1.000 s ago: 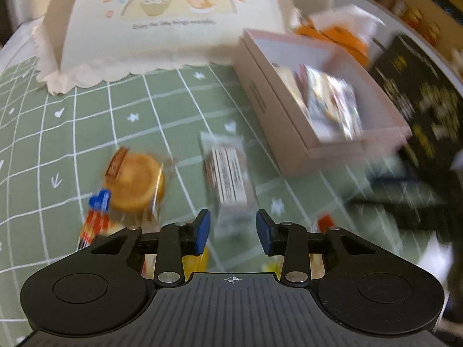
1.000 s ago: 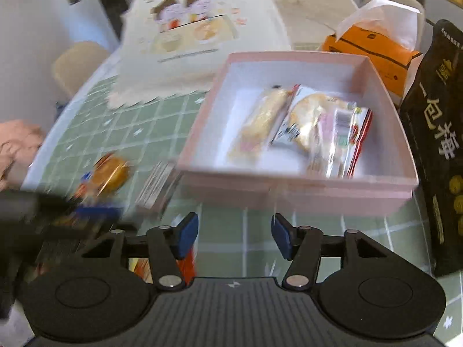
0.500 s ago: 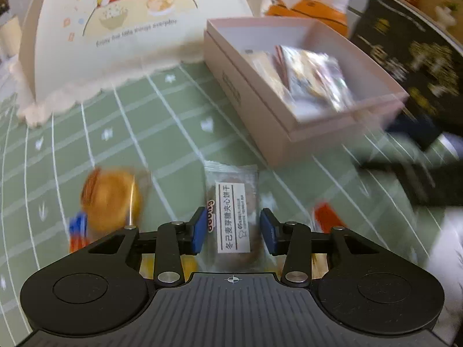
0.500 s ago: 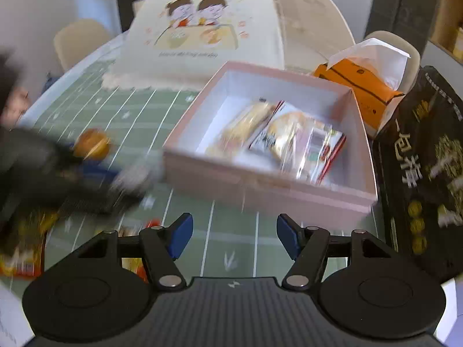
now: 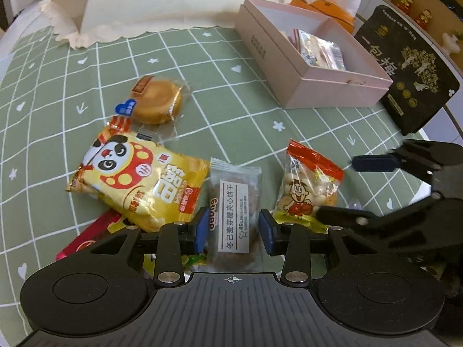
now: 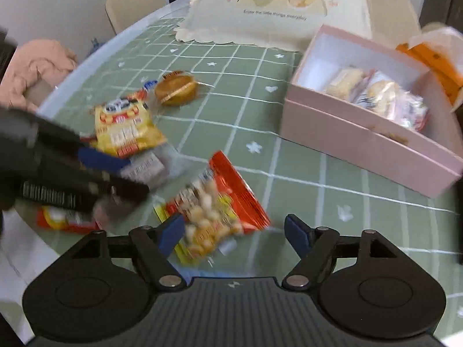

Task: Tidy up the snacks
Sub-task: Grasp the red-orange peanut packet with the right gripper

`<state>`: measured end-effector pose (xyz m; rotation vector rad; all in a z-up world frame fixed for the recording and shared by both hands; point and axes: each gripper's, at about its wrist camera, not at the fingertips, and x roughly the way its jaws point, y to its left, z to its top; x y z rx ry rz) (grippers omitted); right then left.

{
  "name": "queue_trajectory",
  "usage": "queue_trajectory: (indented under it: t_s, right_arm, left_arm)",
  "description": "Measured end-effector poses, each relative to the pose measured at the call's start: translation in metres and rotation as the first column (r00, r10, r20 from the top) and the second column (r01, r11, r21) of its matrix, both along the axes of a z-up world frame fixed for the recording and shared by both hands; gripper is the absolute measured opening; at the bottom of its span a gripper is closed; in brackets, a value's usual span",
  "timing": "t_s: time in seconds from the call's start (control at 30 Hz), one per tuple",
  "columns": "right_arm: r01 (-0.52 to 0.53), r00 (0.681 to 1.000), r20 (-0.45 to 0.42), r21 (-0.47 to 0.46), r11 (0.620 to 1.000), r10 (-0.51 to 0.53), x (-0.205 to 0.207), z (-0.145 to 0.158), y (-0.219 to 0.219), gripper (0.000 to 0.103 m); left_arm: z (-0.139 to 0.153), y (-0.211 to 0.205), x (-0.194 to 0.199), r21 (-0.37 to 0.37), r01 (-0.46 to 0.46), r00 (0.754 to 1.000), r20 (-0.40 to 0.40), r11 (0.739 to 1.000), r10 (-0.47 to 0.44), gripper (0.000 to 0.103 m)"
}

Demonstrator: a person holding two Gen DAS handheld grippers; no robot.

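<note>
Snack sorting, partly done: several packets in pink box (image 5: 301, 66), five or so on the cloth.
Left gripper (image 5: 233, 231) closing astride biscuit packet (image 5: 233, 211), pads not touching; right gripper (image 6: 234, 232) opening over red ball-snack bag (image 6: 214, 205), nothing grasped.

Your left gripper (image 5: 233, 232) and right gripper (image 6: 235, 232) match: black ribbed bodies, two round discs, silver screws, black linkage arms, blue pads (image 5: 201, 230) at the tips.
</note>
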<state>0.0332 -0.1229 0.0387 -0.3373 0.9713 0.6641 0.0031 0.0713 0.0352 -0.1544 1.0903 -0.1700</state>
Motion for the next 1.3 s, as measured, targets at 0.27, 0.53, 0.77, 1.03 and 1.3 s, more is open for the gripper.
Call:
queue_trajectory:
  t_s: [0.27, 0.53, 0.77, 1.03, 1.3]
  right_arm:
    - [0.107, 0.991, -0.078, 0.033, 0.994, -0.104, -0.002, 0.008, -0.019, 0.079]
    - [0.044, 0.999, -0.016, -0.021, 0.999, -0.044, -0.016, -0.004, 0.022, 0.080]
    - [0.154, 0.985, 0.096, -0.126, 0.980, -0.143, -0.006, -0.003, -0.003, 0.082]
    - [0.253, 0.965, -0.077, 0.026, 0.967, -0.250, 0.025, 0.008, 0.003, 0.082]
    - [0.163, 0.985, -0.050, -0.037, 0.986, -0.165, 0.027, 0.010, 0.022, 0.050]
  left_arm:
    - [-0.002, -0.002, 0.002, -0.030, -0.010, 1.000, 0.013, 0.999, 0.011, 0.043]
    - [-0.002, 0.000, 0.004, -0.040, -0.005, 1.000, -0.003, 0.999, 0.005, 0.042]
    - [-0.003, 0.003, 0.001, -0.058, -0.015, 1.000, 0.016, 0.998, 0.016, 0.042]
    - [-0.003, 0.000, -0.005, -0.048, -0.021, 0.999, 0.045, 0.999, 0.023, 0.042]
    - [-0.001, -0.011, 0.001, 0.006, -0.022, 1.000, 0.021, 1.000, 0.022, 0.045]
